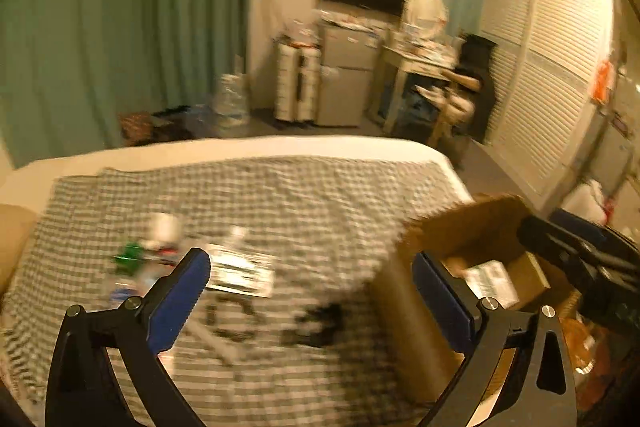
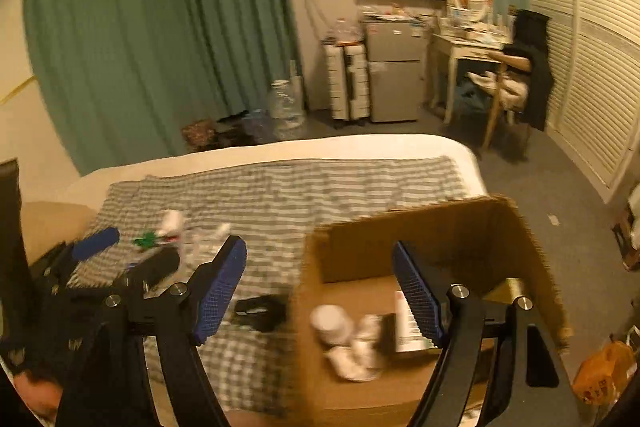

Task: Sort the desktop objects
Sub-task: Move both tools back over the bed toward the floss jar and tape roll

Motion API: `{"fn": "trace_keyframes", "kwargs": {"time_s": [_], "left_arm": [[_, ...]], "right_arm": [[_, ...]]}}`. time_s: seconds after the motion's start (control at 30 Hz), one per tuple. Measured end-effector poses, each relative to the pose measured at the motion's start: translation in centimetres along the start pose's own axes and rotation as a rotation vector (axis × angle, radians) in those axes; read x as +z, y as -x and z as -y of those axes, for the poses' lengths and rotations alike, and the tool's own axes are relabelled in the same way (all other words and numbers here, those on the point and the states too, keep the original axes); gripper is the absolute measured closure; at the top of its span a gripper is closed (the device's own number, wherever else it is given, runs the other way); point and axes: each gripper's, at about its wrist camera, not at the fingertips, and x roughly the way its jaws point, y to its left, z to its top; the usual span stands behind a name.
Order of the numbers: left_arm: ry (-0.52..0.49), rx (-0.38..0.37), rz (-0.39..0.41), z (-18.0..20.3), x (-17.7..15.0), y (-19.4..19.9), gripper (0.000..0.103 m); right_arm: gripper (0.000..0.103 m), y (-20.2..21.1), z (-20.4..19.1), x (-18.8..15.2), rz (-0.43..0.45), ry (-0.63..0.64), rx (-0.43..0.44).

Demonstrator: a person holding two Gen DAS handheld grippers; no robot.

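A checked cloth [image 1: 304,195] on a bed holds small objects: a green item [image 1: 129,255], a white bottle [image 1: 164,227], a printed card [image 1: 240,269], a black clip [image 1: 316,323]. My left gripper [image 1: 312,273] is open and empty above them. A cardboard box [image 2: 432,227] stands at the right, holding a white jar [image 2: 330,321], crumpled white items [image 2: 360,351] and a printed box [image 2: 404,327]. My right gripper [image 2: 320,267] is open and empty over the box's left wall. The left gripper [image 2: 92,247] shows in the right wrist view. The black clip [image 2: 262,309] lies beside the box.
The bed's white edge [image 2: 280,147] runs behind the cloth. Beyond are green curtains [image 2: 140,27], a small fridge [image 2: 394,79], a desk with a chair [image 2: 480,67] and louvred wardrobe doors [image 2: 592,47]. An orange bag [image 2: 604,371] sits right of the box.
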Motion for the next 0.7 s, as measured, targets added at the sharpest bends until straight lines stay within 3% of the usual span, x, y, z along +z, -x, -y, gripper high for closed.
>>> {"fn": "trace_keyframes", "kwargs": {"time_s": [0.23,0.4,0.7], "left_arm": [[0.06,0.127,0.033,-10.0,0.3,2.3,0.0],[0.141,0.189,0.025,-16.8,-1.8,2.6,0.0],[0.249,0.26,-0.045,-25.1,-7.1,-0.3,0.0]], "right_arm": [[0.028,-1.3,-8.3,-0.7,0.005,0.08,0.11],[0.028,-3.6,-12.7,-2.4,-0.017,0.12,0.171],[0.028,-9.3,-16.2,-5.6,-0.1,0.134,0.227]]}}
